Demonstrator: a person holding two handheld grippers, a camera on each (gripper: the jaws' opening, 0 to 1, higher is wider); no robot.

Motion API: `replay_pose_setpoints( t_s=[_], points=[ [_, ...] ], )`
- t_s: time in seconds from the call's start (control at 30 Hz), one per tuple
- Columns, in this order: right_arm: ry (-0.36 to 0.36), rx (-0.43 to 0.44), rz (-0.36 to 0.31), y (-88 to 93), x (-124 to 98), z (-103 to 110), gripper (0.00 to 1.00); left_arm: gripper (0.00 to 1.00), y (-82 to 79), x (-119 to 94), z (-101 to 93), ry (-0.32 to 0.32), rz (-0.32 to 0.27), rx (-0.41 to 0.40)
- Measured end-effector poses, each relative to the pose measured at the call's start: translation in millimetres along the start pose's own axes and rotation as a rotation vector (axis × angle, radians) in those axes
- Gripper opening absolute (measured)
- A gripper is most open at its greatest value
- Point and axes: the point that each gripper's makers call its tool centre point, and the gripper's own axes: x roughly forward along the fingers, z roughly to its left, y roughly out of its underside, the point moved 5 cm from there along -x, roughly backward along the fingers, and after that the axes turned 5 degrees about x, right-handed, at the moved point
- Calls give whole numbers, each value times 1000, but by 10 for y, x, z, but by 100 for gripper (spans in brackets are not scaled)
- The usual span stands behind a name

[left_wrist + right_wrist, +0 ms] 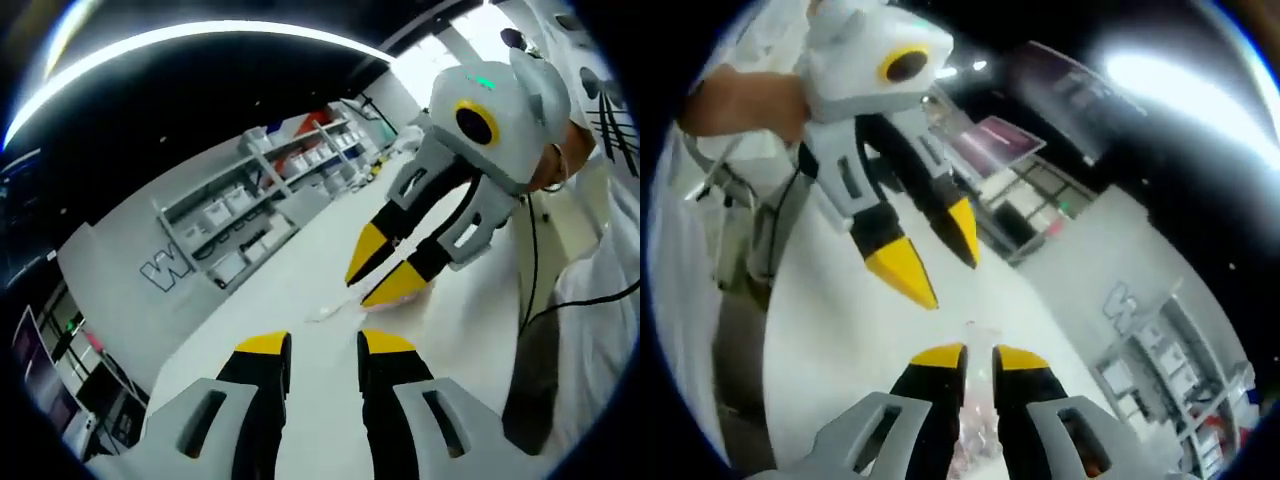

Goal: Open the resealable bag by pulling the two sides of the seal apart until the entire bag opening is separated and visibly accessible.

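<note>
Both grippers hover over the white bench [300, 270] – the left gripper [323, 347] and right gripper [978, 357] each with fingers slightly parted and empty – while the resealable bag [335, 312] lies flat between them, its seal apparently untouched.

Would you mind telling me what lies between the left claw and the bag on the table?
Only bare white table: in the left gripper view, nothing sits between the left claw and the bag.

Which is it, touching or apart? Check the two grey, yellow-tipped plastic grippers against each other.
Apart. The left gripper view shows bare white table between the tips of the left gripper and the right gripper.
</note>
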Motion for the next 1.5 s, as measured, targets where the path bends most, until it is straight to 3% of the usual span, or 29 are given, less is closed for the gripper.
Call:
replay_pose_setpoints(
  t_s=[0.43,0.7,0.87,0.97,1.03,1.17,1.33,1.5],
  points=[
    [-50,1,78,10,87,220,11,25,102,-138,120,-60,37,0],
    [-36,-48,125,-30,214,294,11,25,102,-151,137,-66,34,1],
    [-10,-63,184,47,288,237,11,26,103,-169,150,-68,29,-2],
    [-7,-46,209,102,318,215,9,26,96,-171,148,-66,23,-1],
    [-1,-40,218,126,308,185,0,26,88,-173,149,-66,17,-1],
    [14,12,149,54,216,103,0,26,74,-166,133,-50,4,18],
    [-38,214,-8,-31,25,-5,0,26,29,-85,54,-3,-8,107],
    [-44,259,-54,7,-133,-114,0,25,-9,23,23,7,-10,172]
  ],
)
